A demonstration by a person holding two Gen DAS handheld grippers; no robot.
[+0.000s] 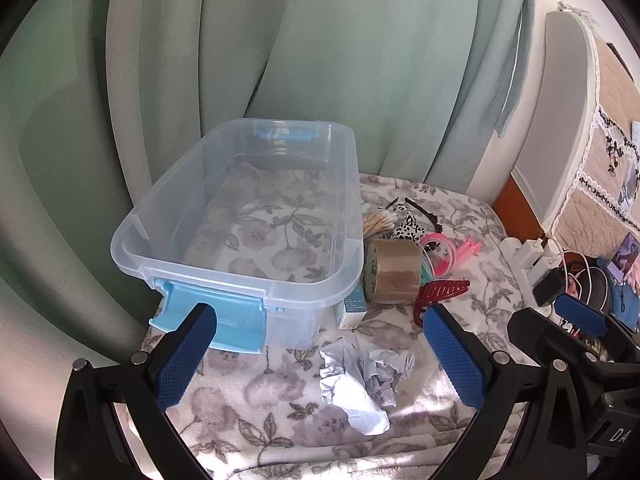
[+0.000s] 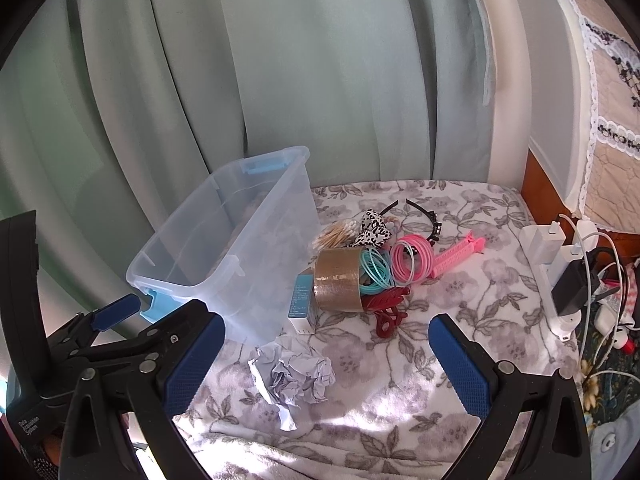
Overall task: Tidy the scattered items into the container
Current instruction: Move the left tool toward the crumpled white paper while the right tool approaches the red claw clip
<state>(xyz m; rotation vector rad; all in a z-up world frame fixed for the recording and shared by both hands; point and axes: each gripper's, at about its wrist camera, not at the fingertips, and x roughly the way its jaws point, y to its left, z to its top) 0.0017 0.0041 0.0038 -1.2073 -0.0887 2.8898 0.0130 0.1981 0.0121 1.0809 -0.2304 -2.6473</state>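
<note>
A clear plastic bin (image 1: 224, 256) with blue latches stands empty on a floral blanket; it also shows in the right wrist view (image 2: 192, 264). Right of it lie a brown tape roll (image 1: 394, 274) (image 2: 338, 280), a red claw clip (image 1: 438, 292) (image 2: 386, 308), a small blue-white box (image 2: 302, 304), pink and teal bangles (image 2: 408, 260), cotton swabs (image 2: 334, 234), a spotted scrunchie (image 2: 374, 228), a black headband (image 2: 424, 216) and a pink clip (image 2: 460, 256). Crumpled paper (image 1: 366, 376) (image 2: 292, 376) lies nearest. My left gripper (image 1: 320, 354) and right gripper (image 2: 328, 360) are open, empty, just above the paper.
Green curtains hang behind the bin. A white power strip with chargers and cables (image 2: 568, 276) lies at the blanket's right edge. A cushioned headboard (image 2: 600, 120) rises at the right. The right gripper shows in the left wrist view (image 1: 576, 320).
</note>
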